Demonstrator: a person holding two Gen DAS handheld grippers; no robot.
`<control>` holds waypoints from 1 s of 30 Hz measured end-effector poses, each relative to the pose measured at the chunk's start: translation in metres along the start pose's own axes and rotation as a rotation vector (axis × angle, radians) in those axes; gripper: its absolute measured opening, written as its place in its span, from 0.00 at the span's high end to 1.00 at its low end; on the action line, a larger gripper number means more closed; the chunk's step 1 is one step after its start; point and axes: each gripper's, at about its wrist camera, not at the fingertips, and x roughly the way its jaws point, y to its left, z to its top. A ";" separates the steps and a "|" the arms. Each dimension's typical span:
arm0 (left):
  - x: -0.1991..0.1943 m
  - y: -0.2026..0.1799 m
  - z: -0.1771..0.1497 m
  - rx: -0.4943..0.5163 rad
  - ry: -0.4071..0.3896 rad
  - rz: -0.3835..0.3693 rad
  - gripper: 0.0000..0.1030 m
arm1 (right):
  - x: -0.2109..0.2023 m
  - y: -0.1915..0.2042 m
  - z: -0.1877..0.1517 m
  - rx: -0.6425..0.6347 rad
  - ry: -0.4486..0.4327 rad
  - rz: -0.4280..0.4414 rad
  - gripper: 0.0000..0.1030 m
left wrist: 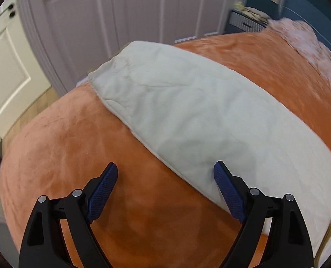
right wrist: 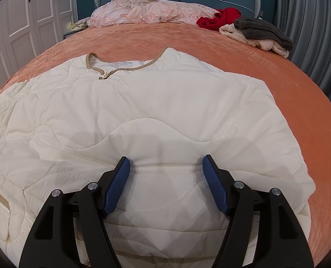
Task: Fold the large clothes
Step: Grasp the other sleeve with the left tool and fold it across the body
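A cream quilted jacket (right wrist: 143,111) with a tan-trimmed collar lies flat on the orange bedspread (right wrist: 299,84), its right sleeve folded in over the body. In the left wrist view its left sleeve (left wrist: 187,111) stretches out across the bed. My left gripper (left wrist: 165,174) is open and empty, just above the bedspread at the sleeve's near edge. My right gripper (right wrist: 165,167) is open and empty, hovering over the jacket's lower right part.
Pink bedding (right wrist: 147,11) lies at the headboard. A red garment (right wrist: 219,19) and a grey and cream pile (right wrist: 261,33) sit at the far right corner. White wardrobe doors (left wrist: 120,11) stand past the bed's left edge.
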 end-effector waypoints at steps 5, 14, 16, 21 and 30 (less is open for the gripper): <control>0.014 0.007 0.017 -0.072 -0.010 -0.026 0.17 | 0.000 0.000 0.000 0.000 0.000 0.000 0.37; -0.007 -0.055 0.019 0.062 -0.049 -0.103 0.93 | 0.000 0.000 0.000 0.000 0.000 0.001 0.36; -0.029 -0.074 0.017 0.110 -0.091 -0.143 0.94 | 0.001 0.000 0.000 0.002 0.000 0.002 0.36; -0.102 -0.134 -0.001 0.265 -0.196 -0.281 0.95 | 0.001 0.000 0.001 0.003 -0.001 0.004 0.36; -0.238 -0.276 -0.132 0.644 -0.256 -0.595 0.95 | -0.015 -0.007 0.004 0.037 -0.004 0.048 0.33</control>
